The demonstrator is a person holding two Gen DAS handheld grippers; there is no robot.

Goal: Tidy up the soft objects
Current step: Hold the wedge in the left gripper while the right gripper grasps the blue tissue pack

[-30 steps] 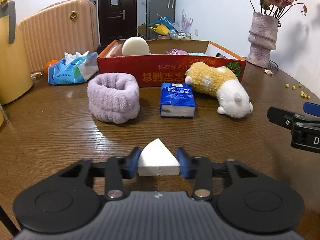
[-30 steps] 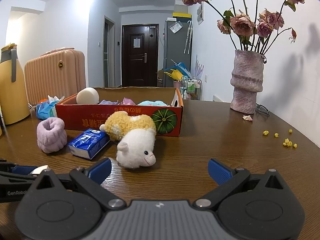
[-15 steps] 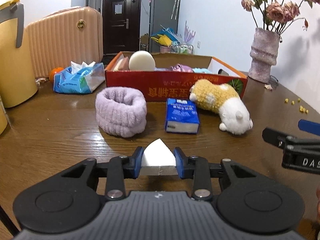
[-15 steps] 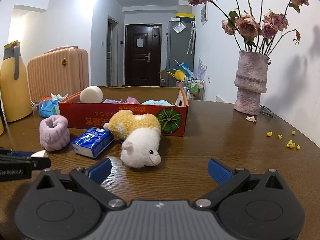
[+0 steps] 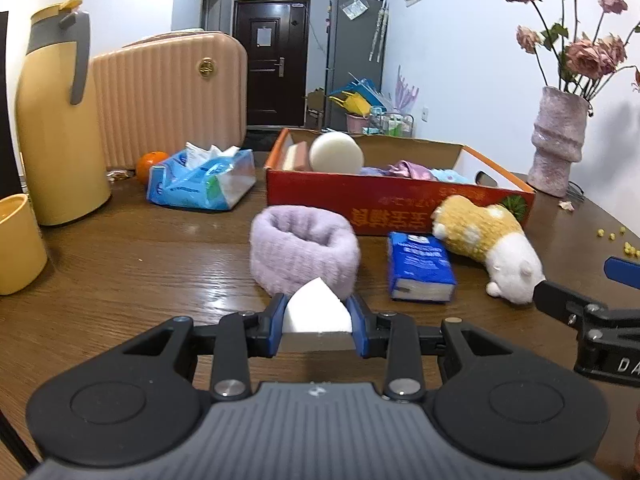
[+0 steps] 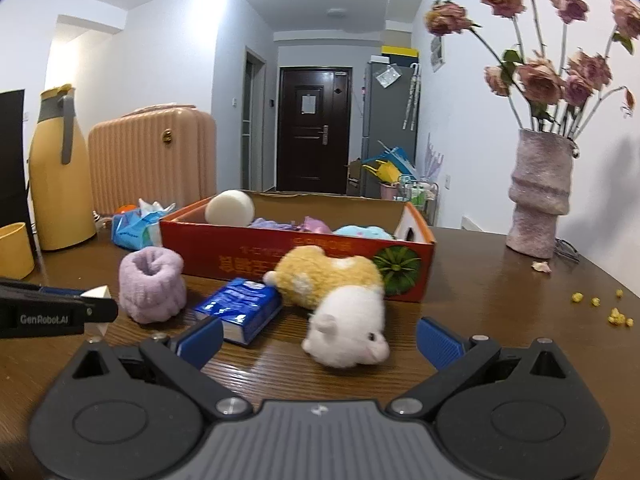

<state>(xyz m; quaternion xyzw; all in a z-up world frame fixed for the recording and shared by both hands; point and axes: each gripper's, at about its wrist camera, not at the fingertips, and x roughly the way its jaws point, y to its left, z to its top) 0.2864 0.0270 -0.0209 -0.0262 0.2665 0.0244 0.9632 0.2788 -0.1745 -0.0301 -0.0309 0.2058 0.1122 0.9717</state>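
My left tongs (image 5: pixel 318 322) still pinch the white sponge wedge (image 5: pixel 316 314), now lifted nearer the purple band (image 5: pixel 304 248). My right tongs (image 6: pixel 320 340), spread, have closed on the plush toy (image 6: pixel 340 300).

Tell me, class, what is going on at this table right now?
A person is tidying soft things into the red cardboard box. The left hand-held gripper is shut on a white wedge-shaped sponge, held above the brown wooden table. The right hand-held gripper is open and empty, aimed at the yellow-and-white plush hamster. That toy, a lilac fluffy wrist band and a blue tissue packet lie outside the box.
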